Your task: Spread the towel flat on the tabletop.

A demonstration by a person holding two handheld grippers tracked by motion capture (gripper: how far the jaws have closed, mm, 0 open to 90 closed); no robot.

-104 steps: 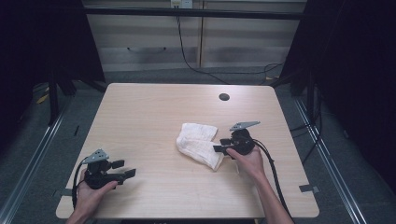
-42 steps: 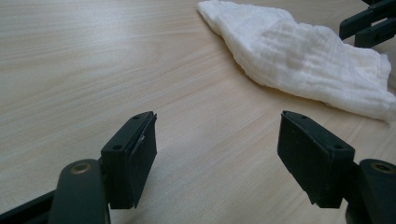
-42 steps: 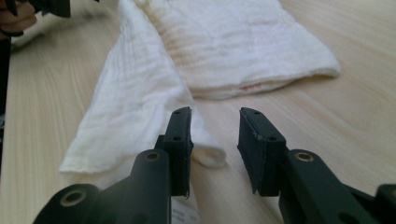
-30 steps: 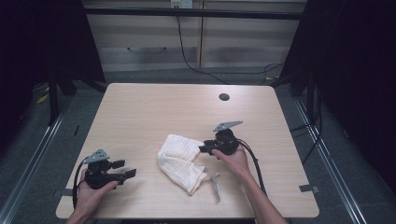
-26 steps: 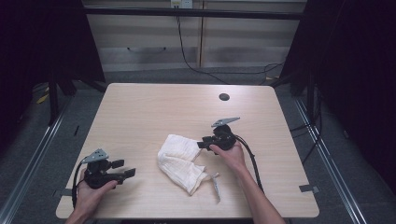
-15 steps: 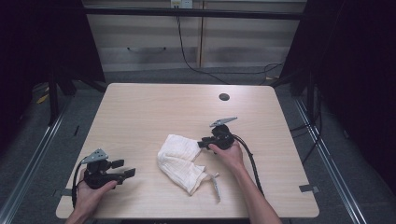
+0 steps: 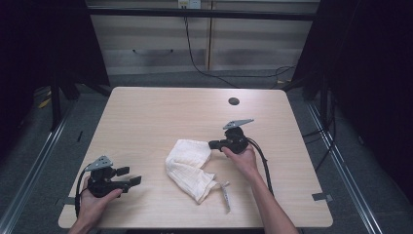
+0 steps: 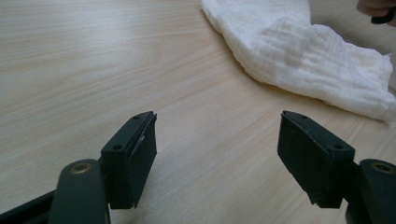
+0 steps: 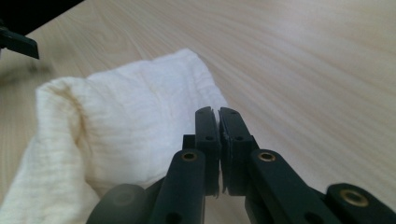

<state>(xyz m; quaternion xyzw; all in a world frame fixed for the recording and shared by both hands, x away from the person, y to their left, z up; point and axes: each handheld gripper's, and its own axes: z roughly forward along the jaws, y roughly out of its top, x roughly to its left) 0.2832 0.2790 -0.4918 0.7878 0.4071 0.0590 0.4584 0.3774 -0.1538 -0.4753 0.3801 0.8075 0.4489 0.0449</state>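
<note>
White, loosely woven cotton cloth [image 7: 189, 168] lies rumpled and partly doubled over on the pale wood-grain bench [image 7: 146, 117], directly in front of the right hand-held gripper [image 7: 213, 144] and touching its tip. In the right gripper view the cloth [image 9: 116, 140] spreads ahead of and to the left of the jaws, which are pressed together; whether a thin edge of fabric is pinched between them is hard to tell, since the pads hide the contact line, though the fold's corner meets them just at the tip. That low, level hold, jaws pointing sideways into the cloth's near corner, suits dragging or folding a layer across, which looks like the step in hand.

The left hand-held gripper [image 7: 130, 179] rests near the bench's front edge, well apart from the cloth, with its jaws spread wide and nothing between them. In the left gripper view the cloth [image 8: 303, 60] sits ahead and to the right of those jaws, across a bare stretch of bench, so that side seems to be waiting for its turn to take another corner.

A narrow strip or tag [image 7: 226, 195] trails from the cloth's lower end, back toward the person and beside the right forearm. Beyond the right hand-held gripper, a small dark round hole [image 7: 234, 101] marks the far part of the bench. Open wood surrounds the cloth on every side, most of it ahead of the left hand-held gripper, which gives plenty of room to spread or fold without nearing an edge.
</note>
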